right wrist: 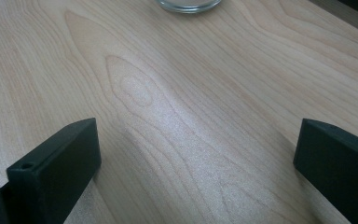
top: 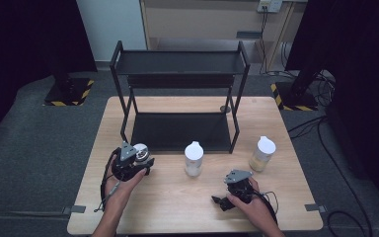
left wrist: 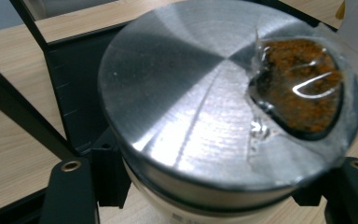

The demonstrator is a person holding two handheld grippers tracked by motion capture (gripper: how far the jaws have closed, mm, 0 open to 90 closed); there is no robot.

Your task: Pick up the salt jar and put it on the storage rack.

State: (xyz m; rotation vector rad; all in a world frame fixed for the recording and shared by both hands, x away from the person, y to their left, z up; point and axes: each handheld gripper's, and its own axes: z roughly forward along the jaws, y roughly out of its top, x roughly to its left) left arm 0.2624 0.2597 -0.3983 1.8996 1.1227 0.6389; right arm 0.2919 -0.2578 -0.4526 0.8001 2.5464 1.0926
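- Left tongs (top: 139, 159), lower left of the high view, are clamped round a jar (left wrist: 223, 93) with a steel lid, gripped below the lid so it hangs level.
- Its nearness to the black shelf (top: 180, 131) suggests it's bound there.
- Right tongs (top: 231, 193), lower right, rest spread wide and empty on the table (right wrist: 177, 116), probably waiting.
- Two white-capped bottles (top: 193, 159) stand between.

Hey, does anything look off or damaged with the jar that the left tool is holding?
Yes. In the left tool view, the jar's silver lid has a clear window at one edge, and its film looks torn and wrinkled over orange-brown granules. Nothing looks spilled on the table.
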